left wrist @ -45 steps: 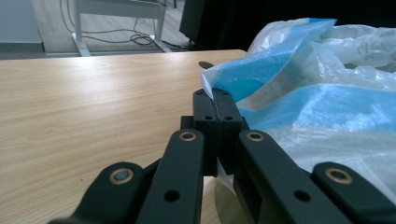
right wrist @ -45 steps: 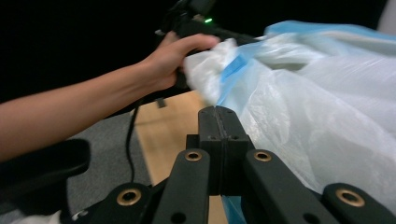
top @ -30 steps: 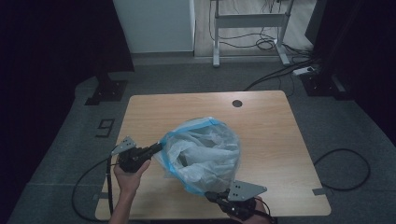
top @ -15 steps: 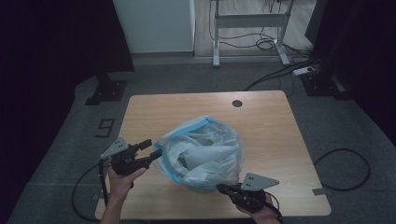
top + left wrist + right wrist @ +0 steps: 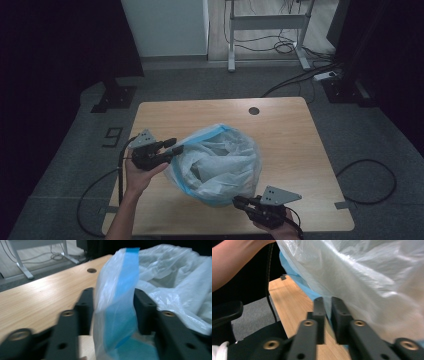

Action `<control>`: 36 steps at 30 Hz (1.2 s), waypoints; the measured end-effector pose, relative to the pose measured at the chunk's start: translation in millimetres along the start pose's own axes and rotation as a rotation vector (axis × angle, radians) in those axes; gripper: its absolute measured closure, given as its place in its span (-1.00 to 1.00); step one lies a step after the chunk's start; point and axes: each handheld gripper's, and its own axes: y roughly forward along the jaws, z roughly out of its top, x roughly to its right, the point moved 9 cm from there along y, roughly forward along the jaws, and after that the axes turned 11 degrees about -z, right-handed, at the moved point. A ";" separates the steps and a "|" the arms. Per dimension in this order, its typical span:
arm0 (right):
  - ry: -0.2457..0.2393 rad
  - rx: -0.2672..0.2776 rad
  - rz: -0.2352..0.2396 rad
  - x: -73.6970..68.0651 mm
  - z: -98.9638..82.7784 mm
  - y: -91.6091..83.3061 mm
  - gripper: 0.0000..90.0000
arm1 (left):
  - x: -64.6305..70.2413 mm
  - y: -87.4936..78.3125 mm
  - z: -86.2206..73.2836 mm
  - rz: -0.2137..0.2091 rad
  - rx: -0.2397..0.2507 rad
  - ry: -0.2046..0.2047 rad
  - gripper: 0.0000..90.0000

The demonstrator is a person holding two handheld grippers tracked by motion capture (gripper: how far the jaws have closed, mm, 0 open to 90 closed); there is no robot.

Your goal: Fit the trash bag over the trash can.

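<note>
Where wood shows — crinkled translucent bag [image 5: 220,162], blue-banded rim [image 5: 122,302], seemingly puffed.

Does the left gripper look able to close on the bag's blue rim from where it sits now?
Probably yes. The blue rim of the plastic bag already stands between the left gripper's jaws, which have just been closing; small gaps remain either side and nothing blocks them.

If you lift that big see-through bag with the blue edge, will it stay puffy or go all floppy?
Probably floppy: the plastic bag is thin and crinkled, and its blue rim already folds over between the left hand-held gripper jaws. It likely weighs little, though whatever shows dimly inside might shift. The film looks slippery.
</note>
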 end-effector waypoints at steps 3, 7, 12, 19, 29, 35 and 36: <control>0.020 0.059 -0.025 -0.4 7.9 -16.5 0.22 | -2.4 5.9 4.4 -0.025 0.009 -0.020 0.80; 0.011 0.124 -0.104 14.5 26.2 -39.7 0.04 | -3.8 4.8 8.2 -0.034 0.045 -0.040 0.91; 0.034 0.145 -0.164 48.7 44.5 -45.7 -0.02 | -4.7 2.9 11.5 -0.034 0.083 -0.047 0.84; 0.084 0.119 -0.182 91.1 83.9 -17.0 -0.14 | -7.7 4.9 14.5 -0.027 0.102 -0.060 0.83; 0.167 0.075 -0.180 116.0 96.6 13.4 0.32 | -16.6 2.1 19.9 -0.010 0.151 -0.076 1.00; 0.222 0.096 -0.185 127.8 104.4 21.5 0.18 | -30.6 4.2 19.4 0.018 0.163 -0.109 1.00; 0.222 0.095 -0.191 130.0 105.5 22.4 0.14 | -30.6 4.2 19.4 0.018 0.163 -0.109 1.00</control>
